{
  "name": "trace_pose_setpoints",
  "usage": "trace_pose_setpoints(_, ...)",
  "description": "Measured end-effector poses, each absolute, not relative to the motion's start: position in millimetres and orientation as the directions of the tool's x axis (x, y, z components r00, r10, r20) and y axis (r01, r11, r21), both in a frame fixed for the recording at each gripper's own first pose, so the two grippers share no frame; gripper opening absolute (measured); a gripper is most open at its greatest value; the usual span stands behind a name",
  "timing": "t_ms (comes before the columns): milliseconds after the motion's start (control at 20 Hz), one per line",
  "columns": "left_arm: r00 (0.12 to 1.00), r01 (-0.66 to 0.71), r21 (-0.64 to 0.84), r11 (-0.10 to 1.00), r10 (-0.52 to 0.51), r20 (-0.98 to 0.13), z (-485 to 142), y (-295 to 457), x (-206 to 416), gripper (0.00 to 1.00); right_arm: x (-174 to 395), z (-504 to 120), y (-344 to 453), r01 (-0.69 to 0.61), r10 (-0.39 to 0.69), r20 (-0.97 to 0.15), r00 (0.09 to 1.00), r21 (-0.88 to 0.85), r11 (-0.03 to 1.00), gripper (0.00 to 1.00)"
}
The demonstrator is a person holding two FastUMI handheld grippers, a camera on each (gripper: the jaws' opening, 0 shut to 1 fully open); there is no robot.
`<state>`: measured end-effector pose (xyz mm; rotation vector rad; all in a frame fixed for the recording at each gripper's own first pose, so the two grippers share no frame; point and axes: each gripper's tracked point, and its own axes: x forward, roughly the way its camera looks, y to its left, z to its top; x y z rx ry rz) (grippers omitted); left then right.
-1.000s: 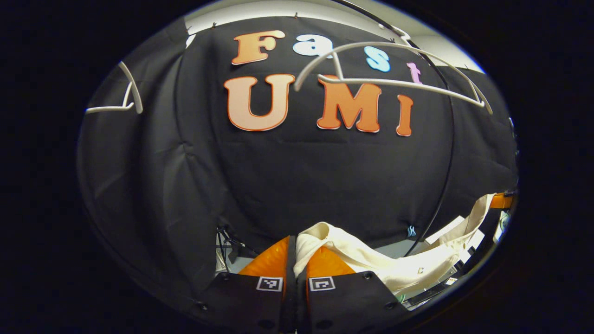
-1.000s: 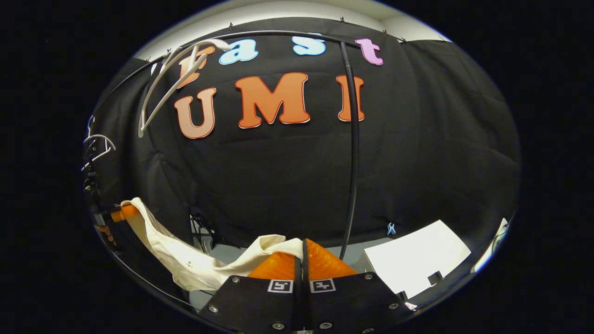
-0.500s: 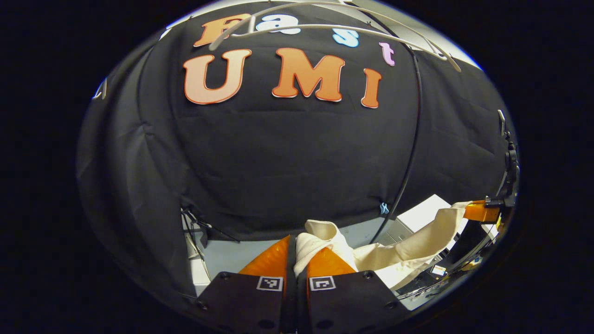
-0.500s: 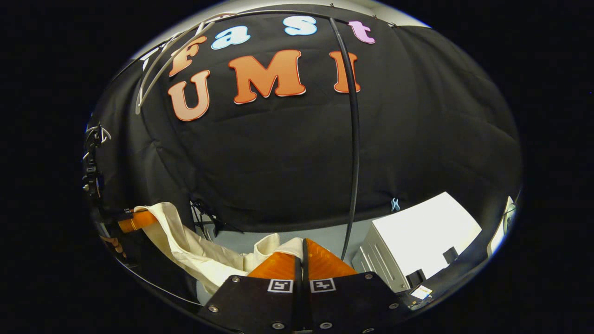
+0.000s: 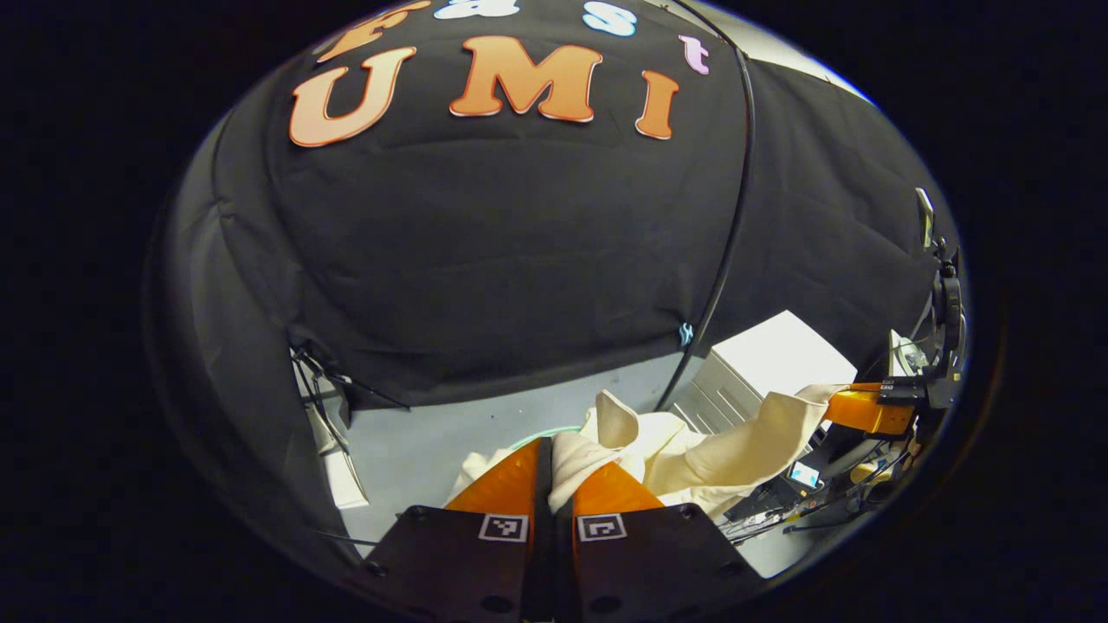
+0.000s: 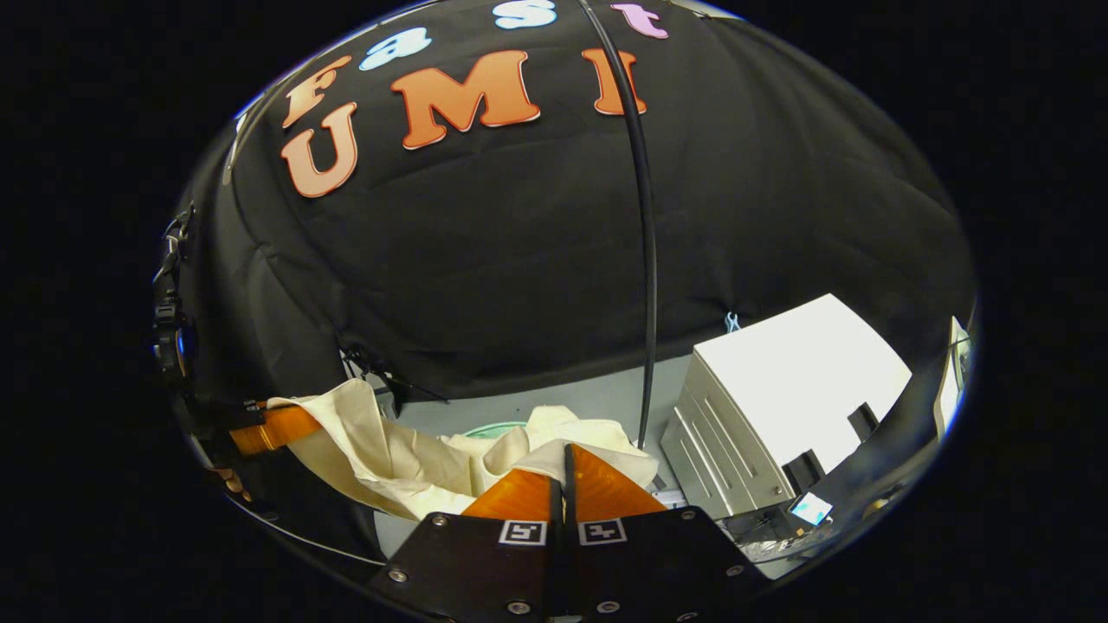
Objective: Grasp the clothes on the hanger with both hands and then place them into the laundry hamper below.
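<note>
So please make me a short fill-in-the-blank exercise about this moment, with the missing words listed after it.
1. Each pair of tongs is shut on the cream ____, the left tongs on one end and the right tongs on the other.
2. The cloth hangs slack ____ the two tongs.
3. A thin black ____ runs up in front of the booth wall.
4. Right of the pole stands a ____ box.

Missing words: garment; between; pole; white
</note>
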<state>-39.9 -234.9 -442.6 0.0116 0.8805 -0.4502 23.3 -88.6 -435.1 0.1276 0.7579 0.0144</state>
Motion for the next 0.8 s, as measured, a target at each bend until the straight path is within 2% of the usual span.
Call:
trace_pose_setpoints(350, 0.402, 0.388, -0.202, 0.899, -0.362, -0.841, -511, -256, -77, 0.07, 3, -507, -81, 0.052, 0.070, -0.771, 0.633, 0.132, 0.990, 0.00)
trace_pose_setpoints(800, 0.302, 0.376, -0.191, 0.907, -0.314, -0.900, -556, -258, -96, 0.07, -11, -574, -66, 0.066, 0.071, -0.841, 0.537, 0.126, 0.990, 0.02)
